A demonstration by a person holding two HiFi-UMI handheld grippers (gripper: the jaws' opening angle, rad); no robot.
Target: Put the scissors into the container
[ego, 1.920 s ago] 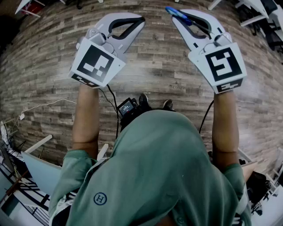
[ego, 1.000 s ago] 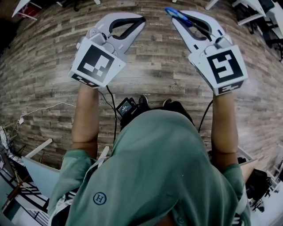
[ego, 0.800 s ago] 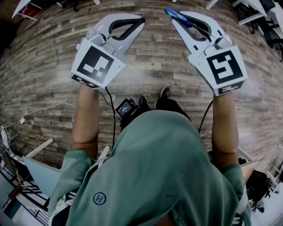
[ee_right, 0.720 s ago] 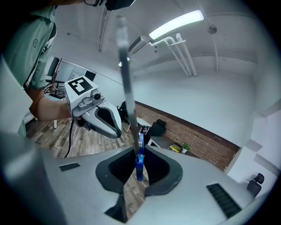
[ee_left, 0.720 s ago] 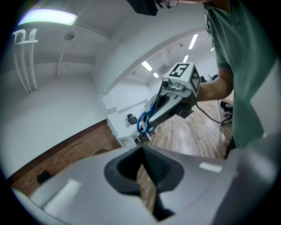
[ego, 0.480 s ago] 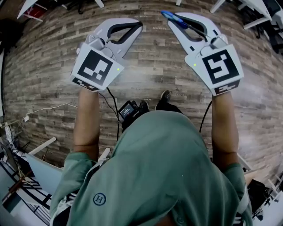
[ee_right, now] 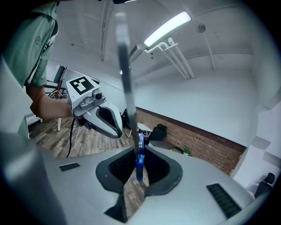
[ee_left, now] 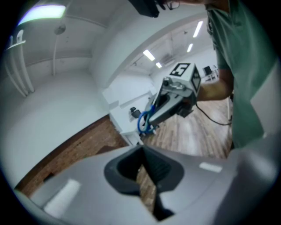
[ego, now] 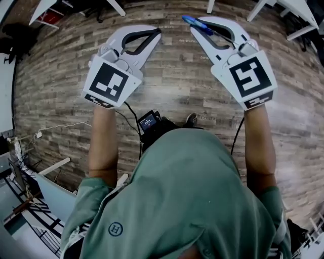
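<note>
Blue-handled scissors (ego: 198,23) are clamped in my right gripper (ego: 196,27), held out in front of me over the wood floor. In the right gripper view the blue handle (ee_right: 138,159) sits between the jaws and the steel blade (ee_right: 124,66) points up and away. My left gripper (ego: 156,32) is level with it on the left, its jaws together with nothing in them. From the left gripper view I see the right gripper (ee_left: 174,96) with the blue handle loop (ee_left: 145,121) at its tip. No container is in any view.
A person in a green shirt stands on a wood plank floor (ego: 172,81). White furniture legs (ego: 117,7) show along the top edge, and a white cable (ego: 50,129) lies at the left. A brick wall (ee_right: 206,143) and dark chairs (ee_right: 157,132) lie ahead.
The floor has slid under me and white furniture legs have come into view at the top. Both grippers keep their pose and spacing, the scissors still held in the right one.
</note>
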